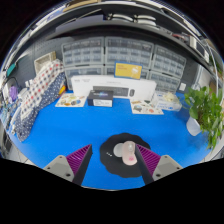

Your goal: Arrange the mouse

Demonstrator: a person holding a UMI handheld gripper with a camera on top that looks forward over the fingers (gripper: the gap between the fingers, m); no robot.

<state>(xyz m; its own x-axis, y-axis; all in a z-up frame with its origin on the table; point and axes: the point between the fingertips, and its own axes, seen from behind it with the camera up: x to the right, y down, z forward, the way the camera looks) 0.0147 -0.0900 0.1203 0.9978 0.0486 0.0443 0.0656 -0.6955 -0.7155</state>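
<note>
Nearest to us the gripper [113, 163] reaches forward, its two fingers bearing magenta pads [80, 157] that slant in toward each other. Between them sits the mouse [126, 151] — pale pinkish-white, resting on a round black mouse pad [113, 140] on the blue table [70, 125]. We see gaps on both sides of the mouse, so the jaws stand wide open around it and grip nothing.

Beyond the mouse pad the blue surface runs far back to a white printer [113, 92] with a dark front panel. To the left of it lie some papers [70, 100], and further left a patterned cloth [35, 95] hangs down. To the right of the printer we see more papers [148, 106] — and at the far right, a green plant [208, 110] in a pale pot. Behind everything stands a wall of grey drawer cabinets [110, 55], with a yellow label [128, 70] on it.
</note>
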